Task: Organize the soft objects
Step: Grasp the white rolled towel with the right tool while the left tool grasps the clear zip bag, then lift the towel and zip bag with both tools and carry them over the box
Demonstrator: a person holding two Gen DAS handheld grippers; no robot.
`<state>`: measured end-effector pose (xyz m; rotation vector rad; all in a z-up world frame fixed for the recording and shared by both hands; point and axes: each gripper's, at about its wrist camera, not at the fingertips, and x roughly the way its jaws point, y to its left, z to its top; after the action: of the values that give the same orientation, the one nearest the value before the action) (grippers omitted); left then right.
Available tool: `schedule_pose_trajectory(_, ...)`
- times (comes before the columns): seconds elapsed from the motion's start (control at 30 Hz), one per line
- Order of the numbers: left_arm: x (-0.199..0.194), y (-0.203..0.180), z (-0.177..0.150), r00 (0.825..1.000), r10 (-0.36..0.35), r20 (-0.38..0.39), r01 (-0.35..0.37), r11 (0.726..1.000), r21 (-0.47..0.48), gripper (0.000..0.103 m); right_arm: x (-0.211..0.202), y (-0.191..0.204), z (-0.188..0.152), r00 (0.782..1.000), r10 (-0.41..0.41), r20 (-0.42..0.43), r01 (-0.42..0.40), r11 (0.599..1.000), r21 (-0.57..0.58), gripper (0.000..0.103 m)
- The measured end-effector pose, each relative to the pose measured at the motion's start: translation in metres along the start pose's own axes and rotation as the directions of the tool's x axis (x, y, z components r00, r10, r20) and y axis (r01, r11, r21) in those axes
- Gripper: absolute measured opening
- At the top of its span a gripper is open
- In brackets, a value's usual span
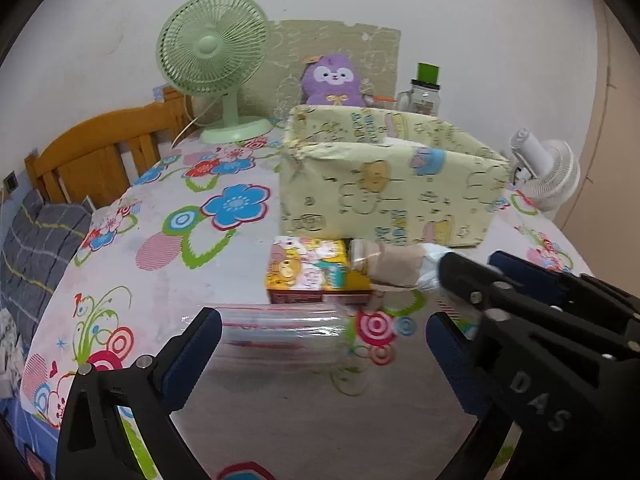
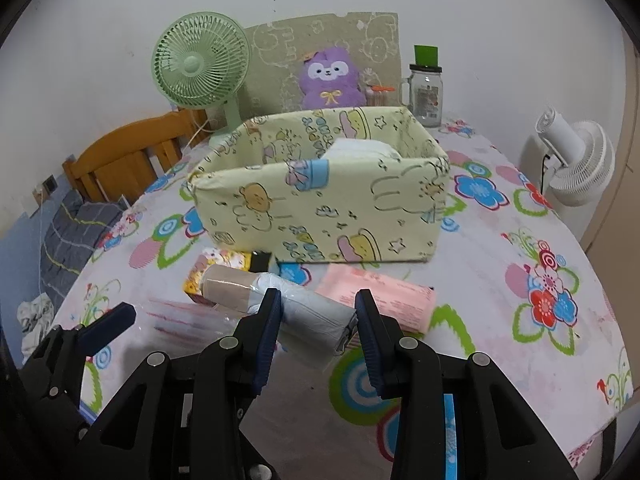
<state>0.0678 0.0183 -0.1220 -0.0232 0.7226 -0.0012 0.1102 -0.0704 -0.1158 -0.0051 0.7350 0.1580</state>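
text: "DAS" | on: right tool (image 1: 468, 264), raised letters on its black body | other print: unreadable
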Motion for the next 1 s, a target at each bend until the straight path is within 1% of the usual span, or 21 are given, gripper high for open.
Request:
schedule_pose_trajectory(0.07,0.005,0.004,0.001,1.0,0.02,-0.006,-0.02,1.0,0.005,0.103,0.004,0.003,0.001,1.0,-0.002,-0.007,0.002,1.0,0.001,0.041)
schedule_pose_trajectory(0.37,0.028,0.024,-0.002,0.998,0.045,-0.048,-0.047,0.998,-0.04,0.103,0.025,0.013,0.0,0.998,-0.015,-0.055,0.014,1.0,-0.014,0.041)
schedule_pose_trajectory(0.57,0.036,0.031,-0.004,0.997,0.03,-0.073,-0.035,0.998,-0.058,0.103,0.035,0.018,-0.001,0.997,-0.027,-0.069,0.025,0.999,-0.027,0.041)
schedule_pose_trajectory(0.63,0.04,0.031,-0.005,0.995,0.02,-0.096,-0.026,0.997,-0.066,0.102,0.036,0.019,-0.001,0.997,-0.032,-0.069,0.03,0.999,-0.031,0.041)
schedule_pose_trajectory(0.7,0.043,0.031,-0.007,0.993,0.011,-0.118,-0.019,0.997,-0.07,0.1,0.037,0.019,-0.001,0.997,-0.034,-0.07,0.031,0.999,-0.032,0.041)
schedule_pose_trajectory(0.77,0.042,0.03,-0.007,0.994,0.011,-0.111,-0.019,0.998,-0.068,0.099,0.037,0.018,-0.002,0.997,-0.034,-0.072,0.031,0.999,-0.031,0.041)
schedule_pose_trajectory(0.83,0.04,0.028,-0.008,0.995,0.018,-0.103,-0.025,0.997,-0.067,0.095,0.037,0.017,-0.003,0.997,-0.032,-0.073,0.03,0.999,-0.028,0.041)
schedule_pose_trajectory(0.87,0.038,0.027,-0.008,0.995,0.021,-0.1,-0.027,0.998,-0.065,0.091,0.036,0.017,-0.003,0.997,-0.032,-0.073,0.03,0.999,-0.028,0.041)
schedule_pose_trajectory(1.0,0.035,0.021,-0.009,0.995,0.008,-0.099,-0.014,0.998,-0.066,0.091,0.034,0.013,-0.005,0.997,-0.032,-0.075,0.031,0.999,-0.02,0.041)
